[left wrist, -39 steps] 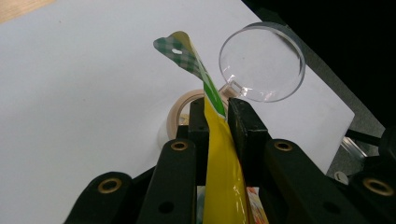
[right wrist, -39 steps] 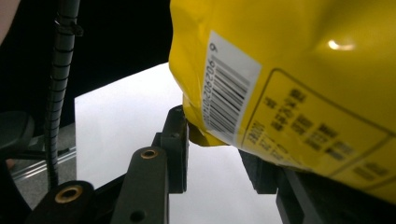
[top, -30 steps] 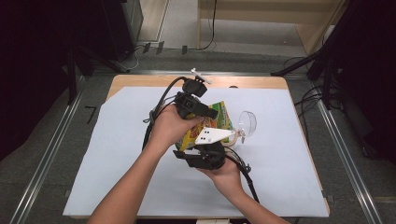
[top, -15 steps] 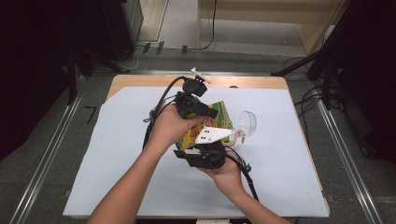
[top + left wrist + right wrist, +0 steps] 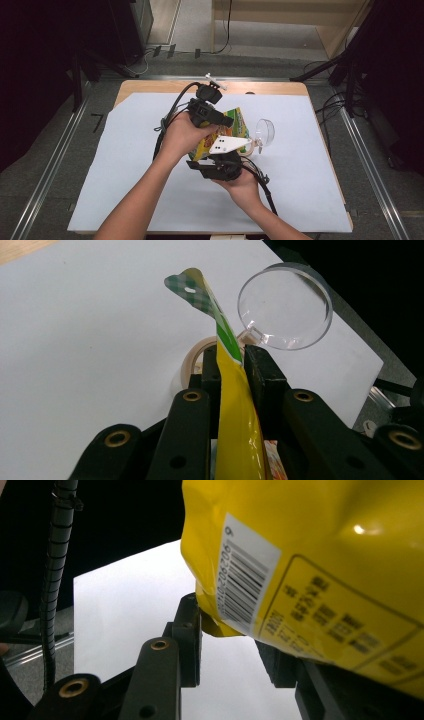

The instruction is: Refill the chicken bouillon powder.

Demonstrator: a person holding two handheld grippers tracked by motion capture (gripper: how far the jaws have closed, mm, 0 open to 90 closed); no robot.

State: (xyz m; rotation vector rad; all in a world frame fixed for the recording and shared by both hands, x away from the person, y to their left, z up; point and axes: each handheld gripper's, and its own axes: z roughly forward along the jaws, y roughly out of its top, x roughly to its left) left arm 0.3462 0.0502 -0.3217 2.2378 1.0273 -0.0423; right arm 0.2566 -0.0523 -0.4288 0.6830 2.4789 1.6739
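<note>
Left gripper [image 5: 231,362]: jaws clamped on the thin top edge of the bag [image 5: 235,425], one jaw on each side, held up off the table.
Left gripper, from above: in the left hand [image 5: 182,134], over the middle of the white sheet [image 5: 125,165].
Right gripper [image 5: 227,640]: jaws on each side of the bag's bottom corner; left jaw just beside it, right jaw half hidden behind the bag, so cannot tell if pinching or not.
Right gripper, from above: in the right hand [image 5: 242,182], just below the left gripper, with a grey plate [image 5: 227,145] on top.
Bag: yellow with some green, held in the air between the two grippers, top edge in the left one, bottom corner at the right one.
Bag top: green check tab with a small hole, poking up past the left jaws.
Bag back: white barcode label [image 5: 247,585] and dark print, close above the right jaws.
Cup [image 5: 285,307]: clear and round, lying on its side on the sheet, just past the left jaws and a bit to the right.
Tape roll [image 5: 192,362]: tan ring, flat on the sheet, right behind the left jaws and near the cup.
Cable [image 5: 55,575]: black and ribbed, hanging down at the left of the right gripper.
Table [image 5: 165,86]: wood edge past the sheet, far side from both grippers.
</note>
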